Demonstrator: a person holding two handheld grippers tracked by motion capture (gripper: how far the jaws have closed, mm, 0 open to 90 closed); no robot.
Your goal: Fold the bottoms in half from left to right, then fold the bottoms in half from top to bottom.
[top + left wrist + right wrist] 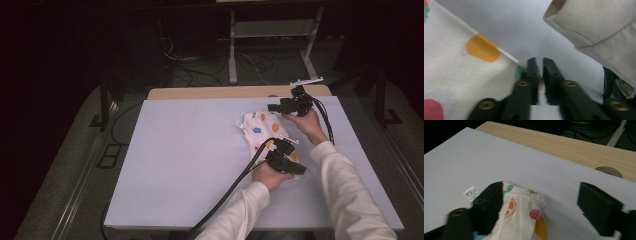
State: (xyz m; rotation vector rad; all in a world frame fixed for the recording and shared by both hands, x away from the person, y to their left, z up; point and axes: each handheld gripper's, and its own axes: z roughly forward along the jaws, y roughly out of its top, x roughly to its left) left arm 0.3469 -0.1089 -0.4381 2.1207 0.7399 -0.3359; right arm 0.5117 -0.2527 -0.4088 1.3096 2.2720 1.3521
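High view: a white cloth pouch printed with coloured fruit shapes lies on the pale lilac table sheet, left gripper at its near end; left gripper view: jaws almost together beside the pouch's edge, clamping nothing; right gripper view: right gripper jaws wide apart over the pouch's gathered end.

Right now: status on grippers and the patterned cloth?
Left gripper nearly closed beside patterned cloth, nothing pinched. Right gripper wide open over cloth's gathered edge. White mat around it bare.

Cloth pouch was cut off by the frame bottom; its label print was too small to read.
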